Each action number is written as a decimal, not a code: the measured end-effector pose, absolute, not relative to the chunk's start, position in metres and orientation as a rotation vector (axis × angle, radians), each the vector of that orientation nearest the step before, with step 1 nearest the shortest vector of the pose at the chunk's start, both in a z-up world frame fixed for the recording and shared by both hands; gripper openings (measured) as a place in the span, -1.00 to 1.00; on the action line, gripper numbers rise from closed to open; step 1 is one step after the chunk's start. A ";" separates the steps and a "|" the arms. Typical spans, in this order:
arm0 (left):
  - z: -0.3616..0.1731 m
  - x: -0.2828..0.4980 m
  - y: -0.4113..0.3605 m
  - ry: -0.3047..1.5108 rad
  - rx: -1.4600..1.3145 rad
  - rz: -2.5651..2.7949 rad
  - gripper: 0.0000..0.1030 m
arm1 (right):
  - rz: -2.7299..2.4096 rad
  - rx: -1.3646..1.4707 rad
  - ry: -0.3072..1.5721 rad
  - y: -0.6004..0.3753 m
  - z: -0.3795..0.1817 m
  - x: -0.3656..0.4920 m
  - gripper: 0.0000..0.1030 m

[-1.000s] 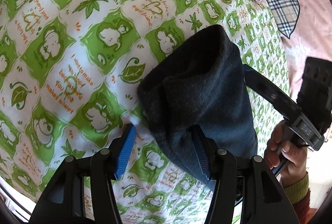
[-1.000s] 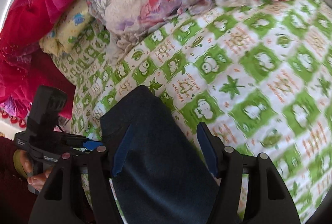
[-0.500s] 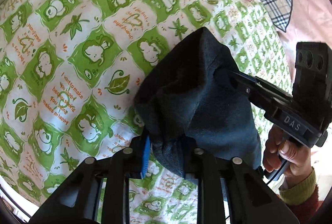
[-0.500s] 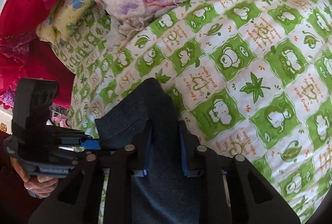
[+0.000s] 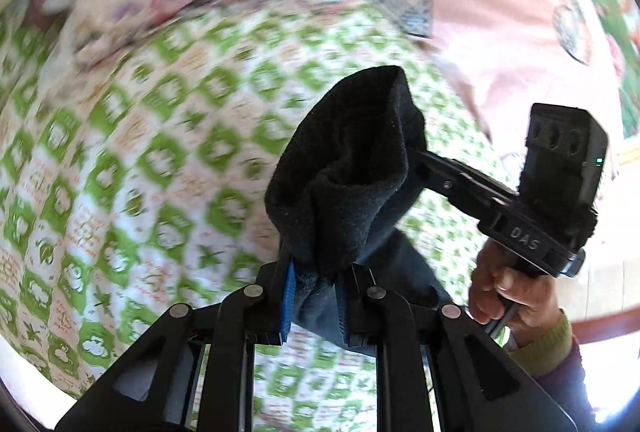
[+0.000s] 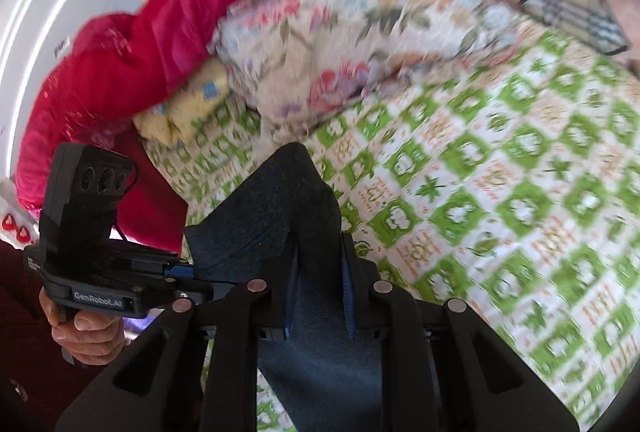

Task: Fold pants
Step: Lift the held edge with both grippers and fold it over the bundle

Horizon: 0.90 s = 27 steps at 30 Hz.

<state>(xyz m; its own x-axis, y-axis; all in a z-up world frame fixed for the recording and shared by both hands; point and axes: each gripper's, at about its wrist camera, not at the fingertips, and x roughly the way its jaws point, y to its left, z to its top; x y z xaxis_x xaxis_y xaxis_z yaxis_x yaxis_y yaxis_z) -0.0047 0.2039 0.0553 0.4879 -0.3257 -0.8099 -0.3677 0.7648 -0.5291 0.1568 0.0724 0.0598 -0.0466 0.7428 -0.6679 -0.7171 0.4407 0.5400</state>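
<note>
Both tools have just closed: our left tool [image 5: 314, 306] and right tool [image 6: 320, 288] now pinch the dark navy fleece pants [image 5: 352, 168], raised off the green-and-white cartoon-print bedspread [image 5: 140, 172], where a second ago they lay flat between wide jaws. Behind lie a floral quilt [image 6: 340, 32] and crimson blanket [image 6: 132, 44].

Ahead of your grippers and beneath them lies a white quilted bedspread [image 6: 500, 192] with green cartoon squares. Beyond it you have a crumpled floral quilt [image 6: 340, 32], a magenta blanket [image 6: 132, 52] further left, and pink bedding with plaid hearts [image 5: 480, 12] to the right.
</note>
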 end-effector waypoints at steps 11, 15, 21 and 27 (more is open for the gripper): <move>0.111 0.013 0.092 1.071 -0.499 -0.219 -0.68 | 1.050 0.237 0.971 -0.043 0.087 0.134 -0.62; 0.113 0.012 0.049 1.088 -0.413 -0.293 -0.68 | 1.001 0.295 0.933 -0.077 0.086 0.120 -0.62; 0.106 0.012 -0.011 1.129 -0.292 -0.388 -0.68 | 0.915 0.384 0.888 -0.135 0.079 0.093 -0.63; 0.087 0.012 -0.063 1.174 -0.193 -0.453 -0.68 | 0.815 0.471 0.873 -0.191 0.060 0.066 -0.63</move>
